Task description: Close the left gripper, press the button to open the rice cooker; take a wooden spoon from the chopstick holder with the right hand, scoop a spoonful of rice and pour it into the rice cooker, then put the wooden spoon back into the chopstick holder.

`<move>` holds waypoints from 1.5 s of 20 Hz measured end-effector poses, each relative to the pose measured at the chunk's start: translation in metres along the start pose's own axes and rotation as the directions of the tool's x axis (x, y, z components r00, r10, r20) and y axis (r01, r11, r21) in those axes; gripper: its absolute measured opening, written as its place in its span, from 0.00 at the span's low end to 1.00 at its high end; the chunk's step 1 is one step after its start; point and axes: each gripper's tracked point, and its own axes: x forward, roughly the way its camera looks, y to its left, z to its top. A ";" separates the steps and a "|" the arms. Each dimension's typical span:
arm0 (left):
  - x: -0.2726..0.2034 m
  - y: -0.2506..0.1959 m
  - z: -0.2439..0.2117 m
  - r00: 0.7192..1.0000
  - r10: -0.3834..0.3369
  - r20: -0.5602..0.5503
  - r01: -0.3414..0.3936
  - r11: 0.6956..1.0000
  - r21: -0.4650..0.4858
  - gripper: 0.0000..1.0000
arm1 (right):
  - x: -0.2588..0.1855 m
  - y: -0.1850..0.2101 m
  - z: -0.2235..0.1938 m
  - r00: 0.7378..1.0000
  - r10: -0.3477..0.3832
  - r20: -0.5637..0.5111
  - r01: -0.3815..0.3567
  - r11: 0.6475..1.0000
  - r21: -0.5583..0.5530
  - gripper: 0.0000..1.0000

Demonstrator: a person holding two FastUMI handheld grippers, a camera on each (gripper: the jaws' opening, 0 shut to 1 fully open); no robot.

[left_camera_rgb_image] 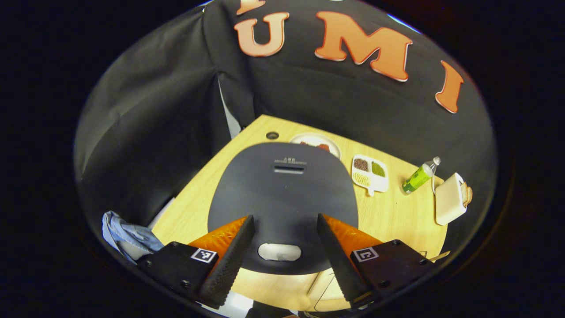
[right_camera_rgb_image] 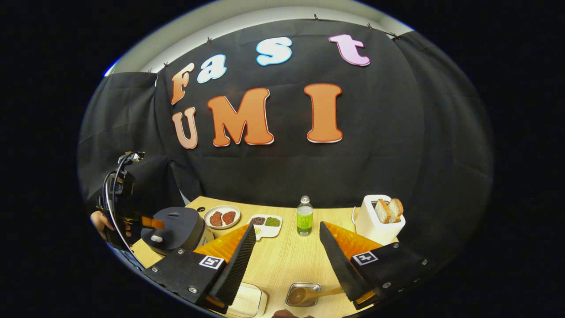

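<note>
The dark rice cooker [left_camera_rgb_image: 282,194] stands with its lid down, seen from above in the left gripper view. Its pale button [left_camera_rgb_image: 279,251] lies at the lid's near edge. My left gripper [left_camera_rgb_image: 285,216] hovers over the lid, open, with the button between and below its two fingers. In the right gripper view the cooker [right_camera_rgb_image: 176,229] sits at the far left, with the left gripper [right_camera_rgb_image: 152,222] and a hand [right_camera_rgb_image: 99,221] over it. My right gripper [right_camera_rgb_image: 287,224] is open and holds nothing. The wooden spoon [right_camera_rgb_image: 304,295] lies in a metal holder [right_camera_rgb_image: 289,302] just below its fingers.
A plate of meat [right_camera_rgb_image: 222,217], a divided dish of beans [right_camera_rgb_image: 265,223], a green bottle [right_camera_rgb_image: 304,216] and a toaster with bread [right_camera_rgb_image: 377,221] line the back of the wooden table [right_camera_rgb_image: 287,260]. A white box [right_camera_rgb_image: 247,300] sits near the front edge. Blue cloth [left_camera_rgb_image: 126,232] hangs off the left.
</note>
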 end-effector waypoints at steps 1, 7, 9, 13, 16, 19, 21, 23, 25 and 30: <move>-0.010 -0.005 0.013 0.998 -0.017 0.055 0.017 1.000 0.011 0.93 | -0.002 0.002 0.006 1.000 0.001 0.016 -0.001 1.000 -0.002 0.90; -0.090 -0.023 0.092 0.923 -0.088 0.375 0.052 0.993 0.105 0.93 | -0.018 0.004 0.052 0.989 -0.017 0.144 0.018 1.000 -0.008 0.90; -0.112 -0.027 0.106 0.877 -0.108 0.467 0.051 0.990 0.132 0.93 | -0.024 0.001 0.064 0.983 -0.028 0.184 0.030 0.999 -0.011 0.90; -0.155 -0.033 0.125 0.779 -0.157 0.607 0.069 0.984 0.165 0.95 | -0.031 0.003 0.078 0.969 -0.045 0.244 0.059 0.997 -0.050 0.90; -0.182 -0.037 0.130 0.705 -0.182 0.686 0.082 0.981 0.176 0.96 | -0.035 0.012 0.078 0.965 -0.033 0.262 0.056 0.995 -0.082 0.90; -0.196 -0.044 0.128 0.660 -0.213 0.720 0.112 0.976 0.186 0.95 | -0.036 0.022 0.078 0.961 -0.015 0.278 0.040 0.996 -0.083 0.91; -0.202 -0.045 0.125 0.641 -0.221 0.735 0.113 0.974 0.194 0.97 | -0.036 0.027 0.078 0.957 -0.011 0.289 0.037 0.996 -0.082 0.91; -0.206 -0.047 0.120 0.625 -0.225 0.747 0.116 0.974 0.196 0.95 | -0.036 0.030 0.079 0.954 -0.008 0.298 0.035 0.996 -0.084 0.91; -0.209 -0.048 0.117 0.605 -0.219 0.765 0.103 0.975 0.197 0.94 | -0.034 0.031 0.078 0.954 -0.017 0.300 0.046 0.995 -0.090 0.91; -0.214 -0.060 0.113 0.586 -0.245 0.773 0.119 0.969 0.217 0.93 | -0.036 0.040 0.083 0.946 -0.008 0.324 0.036 0.996 -0.081 0.91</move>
